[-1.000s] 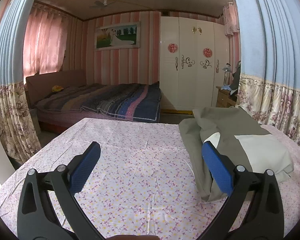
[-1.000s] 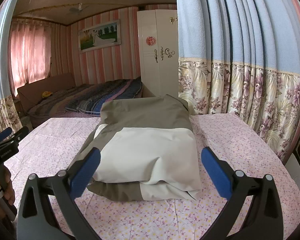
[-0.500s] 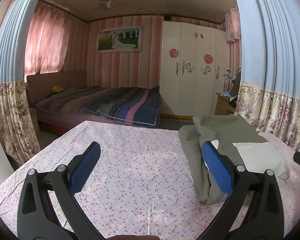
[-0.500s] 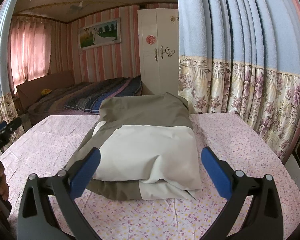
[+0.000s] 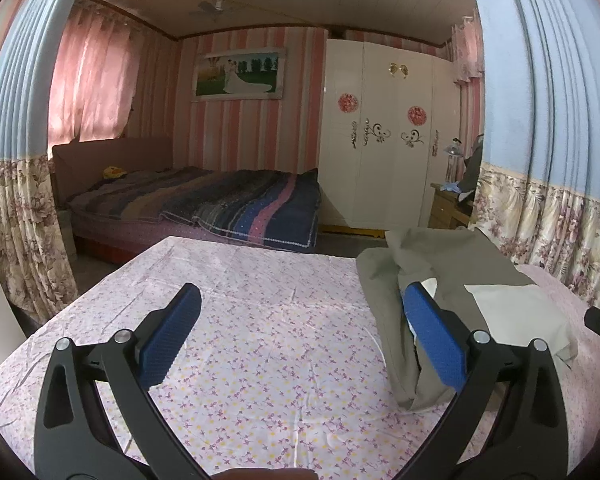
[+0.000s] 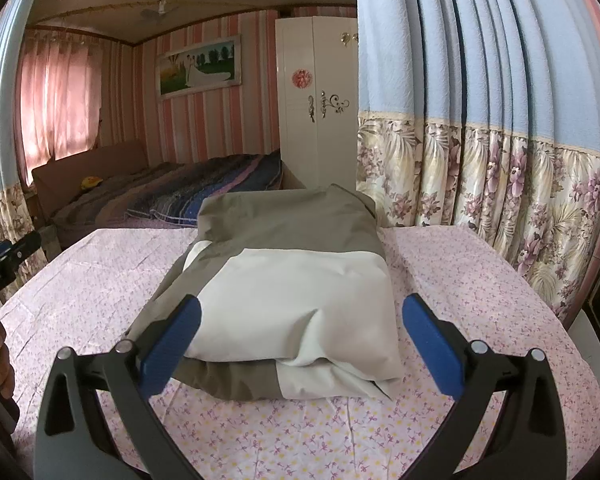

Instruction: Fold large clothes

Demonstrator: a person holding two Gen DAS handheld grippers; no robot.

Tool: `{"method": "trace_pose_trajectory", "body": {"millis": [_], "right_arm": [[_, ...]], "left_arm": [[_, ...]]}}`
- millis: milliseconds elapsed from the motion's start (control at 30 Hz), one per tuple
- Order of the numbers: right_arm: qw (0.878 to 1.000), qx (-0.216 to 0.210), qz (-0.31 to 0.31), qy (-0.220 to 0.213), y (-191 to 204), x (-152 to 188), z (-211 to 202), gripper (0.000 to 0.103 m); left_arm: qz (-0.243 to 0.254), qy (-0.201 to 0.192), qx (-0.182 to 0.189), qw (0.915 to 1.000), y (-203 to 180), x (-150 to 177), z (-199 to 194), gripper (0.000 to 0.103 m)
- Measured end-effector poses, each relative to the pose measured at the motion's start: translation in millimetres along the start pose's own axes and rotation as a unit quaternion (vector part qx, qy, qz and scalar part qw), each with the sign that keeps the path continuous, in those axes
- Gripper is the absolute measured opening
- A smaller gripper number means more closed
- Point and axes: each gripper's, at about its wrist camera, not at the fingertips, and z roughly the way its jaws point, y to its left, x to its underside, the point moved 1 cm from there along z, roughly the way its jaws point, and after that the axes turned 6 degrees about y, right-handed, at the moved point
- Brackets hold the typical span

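A folded olive-grey and off-white jacket (image 6: 292,280) lies in a thick bundle on the floral pink sheet (image 6: 460,280). My right gripper (image 6: 300,320) is open and empty, held just in front of the bundle's near edge, not touching it. In the left wrist view the same jacket (image 5: 460,280) lies at the right. My left gripper (image 5: 300,316) is open and empty over the bare sheet (image 5: 260,320), its right finger in front of the bundle's left side.
Blue and floral curtains (image 6: 480,120) hang close on the right of the surface, and another curtain (image 5: 12,160) hangs on the left. A bed with a striped blanket (image 5: 220,204) and a white wardrobe (image 5: 380,140) stand beyond the far edge.
Both grippers have drawn back and risen slightly from the jacket, which looks a little farther off. Both stay open. The jacket has not moved.
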Motion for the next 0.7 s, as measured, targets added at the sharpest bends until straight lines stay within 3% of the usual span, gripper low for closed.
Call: {"method": "trace_pose_trajectory", "body": {"millis": [700], "right_arm": [[1.0,0.004,-0.011,0.009,-0.2,0.8,6.3,0.101]], "left_arm": [[-0.006,-0.002,-0.017,0.9998,-0.5,-1.1,0.6,0.1]]}}
